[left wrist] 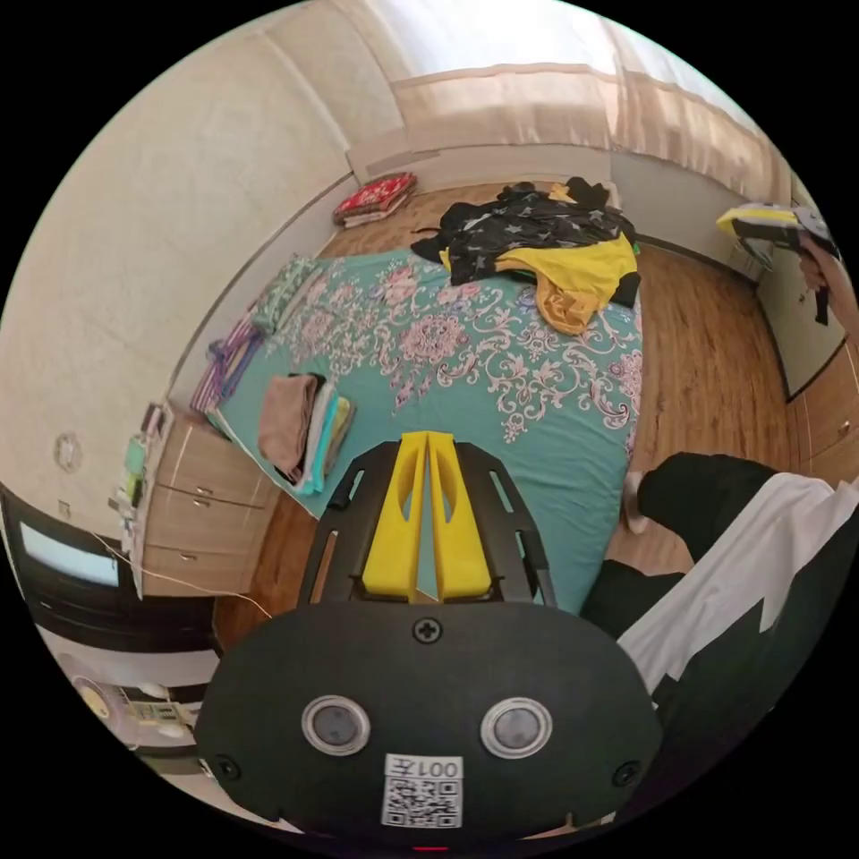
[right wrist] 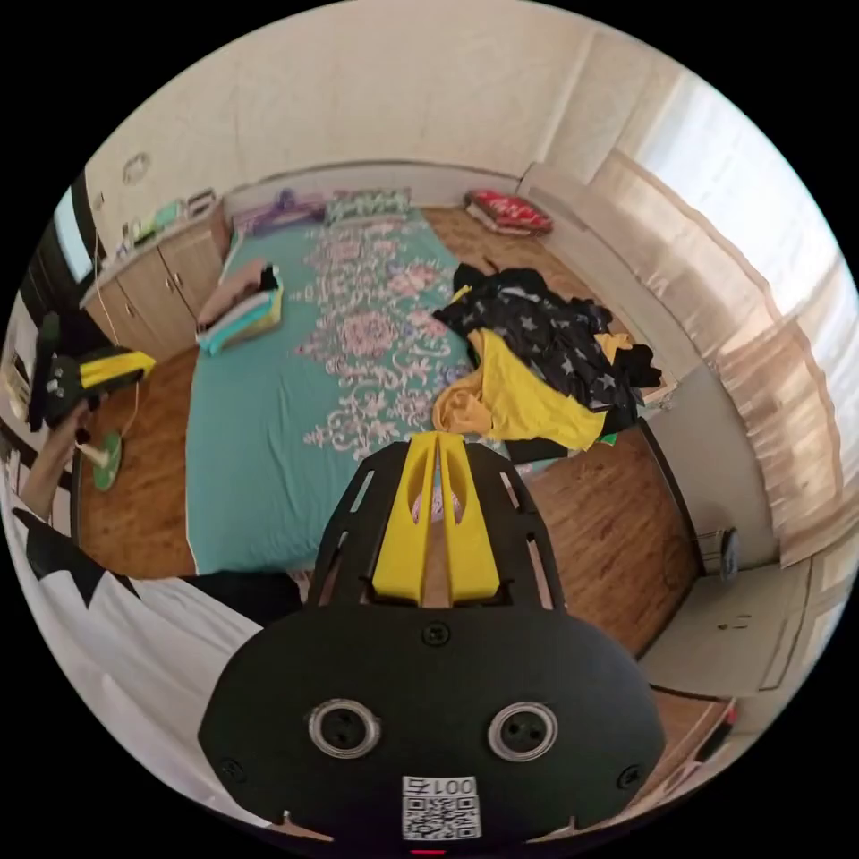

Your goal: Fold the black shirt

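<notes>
Both grippers [left wrist: 428,438] [right wrist: 437,440] hang closed above teal bedspread [left wrist: 537,420].

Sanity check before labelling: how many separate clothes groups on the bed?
2. A folded stack near the bed's dresser-side edge, and a loose heap with the black starred shirt over a yellow garment at the window-side edge. The heap may hide more.

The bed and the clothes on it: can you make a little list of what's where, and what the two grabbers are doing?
bed: teal floral cover
unfolded pile: black starry garment and yellow garment heaped at one corner
folded stack: neat, near the opposite side
left gripper: jaws together, holding nothing, above the bed
right gripper: jaws together, holding nothing
folding: not started
</notes>
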A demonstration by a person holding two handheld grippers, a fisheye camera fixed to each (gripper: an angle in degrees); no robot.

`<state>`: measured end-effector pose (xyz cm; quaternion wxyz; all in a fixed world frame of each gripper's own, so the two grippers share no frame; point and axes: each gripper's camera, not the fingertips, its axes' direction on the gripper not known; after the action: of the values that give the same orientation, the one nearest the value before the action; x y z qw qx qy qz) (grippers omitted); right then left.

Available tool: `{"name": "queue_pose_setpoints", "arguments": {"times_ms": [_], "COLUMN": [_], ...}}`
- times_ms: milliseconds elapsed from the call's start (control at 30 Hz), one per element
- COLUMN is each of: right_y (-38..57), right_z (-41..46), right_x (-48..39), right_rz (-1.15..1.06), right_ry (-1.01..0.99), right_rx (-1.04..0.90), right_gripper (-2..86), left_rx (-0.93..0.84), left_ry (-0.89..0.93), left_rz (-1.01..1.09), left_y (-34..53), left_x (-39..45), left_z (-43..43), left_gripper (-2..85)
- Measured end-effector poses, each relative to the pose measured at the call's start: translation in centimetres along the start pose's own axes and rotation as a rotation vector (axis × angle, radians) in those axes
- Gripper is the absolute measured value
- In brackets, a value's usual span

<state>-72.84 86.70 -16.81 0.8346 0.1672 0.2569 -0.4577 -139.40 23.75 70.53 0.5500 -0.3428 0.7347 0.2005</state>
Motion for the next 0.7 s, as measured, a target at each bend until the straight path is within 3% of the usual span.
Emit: {"name": "queue_pose_setpoints", "arguments": {"times_ms": [133, 233, 333, 467, 700], "right_y": [5.7, 10.0, 13.3, 16.8, 18.2], "right_z": [-4.6, -5.4, -5.1, -3.8, 1.3], "right_x": [8.1, 14.3, 22.3, 34.7, 48.1], "right_rz": [0.128, 0.099, 0.095, 0.119, 0.063], "right_ry": [0.006, 0.204, 0.312, 0.186, 0.202], "right_rx": [0.155, 0.207, 0.134, 0.048, -0.02], "right_gripper": [0.1, 0.1, 0.2, 1.0, 4.0], "left_rx": [0.031, 0.038, 0.035, -0.002, -0.138], "left_ry": [-0.029, 0.025, 0.188, 0.414, 0.369], "left_rz": [0.074, 0.097, 0.048, -0.022, -0.04], "left_y": [-8.3, -15.3, -22.3, -30.9, -40.8], "left_x": [7.8, 14.0, 20.3, 29.4, 41.0], "left_z": [-3.5, -4.9, -5.1, -3.2, -2.6], "left_gripper": [-1.0, -1.0, -0.9, -0.9, -0.3]}}
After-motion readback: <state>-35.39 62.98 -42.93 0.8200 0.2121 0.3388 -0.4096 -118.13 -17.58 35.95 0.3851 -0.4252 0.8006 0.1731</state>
